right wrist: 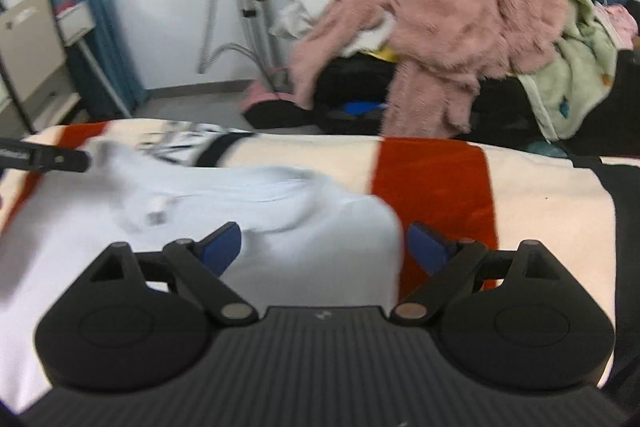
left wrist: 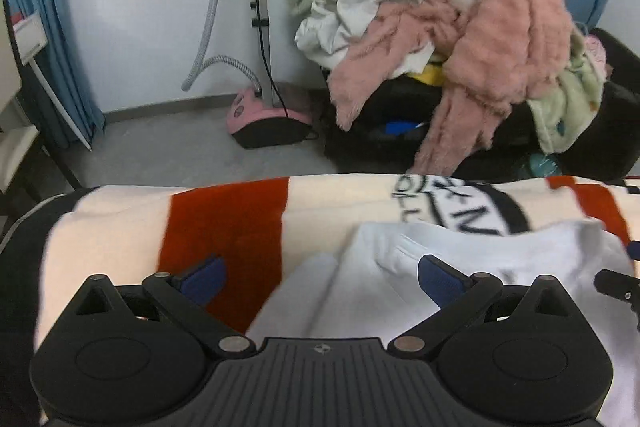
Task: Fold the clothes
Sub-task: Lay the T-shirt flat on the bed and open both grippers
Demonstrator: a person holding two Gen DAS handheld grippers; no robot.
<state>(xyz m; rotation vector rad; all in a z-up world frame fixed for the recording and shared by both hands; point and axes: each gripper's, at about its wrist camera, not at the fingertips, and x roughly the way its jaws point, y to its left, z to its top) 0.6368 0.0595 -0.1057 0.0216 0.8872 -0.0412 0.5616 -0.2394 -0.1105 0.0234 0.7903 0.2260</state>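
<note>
White garment [right wrist: 304, 227]: motion-blurred in my right wrist view, its small tag unreadable; near edge hidden under my right hand-held gripper [right wrist: 324, 247].
Same garment, left wrist view: cut off by the right edge; near part covered by my left hand-held gripper [left wrist: 322, 277].
Blanket [left wrist: 224, 223]: black lettering blurred and partly covered by the garment, illegible.
Clothes pile [left wrist: 460, 27]: top cropped by the frame; the dark support beneath cannot be identified.

Smooth white cloth garment [left wrist: 460, 267], napped striped blanket [left wrist: 224, 223], shaggy pink fleece [left wrist: 508, 39], matt black plastic tongs [left wrist: 322, 277]
</note>
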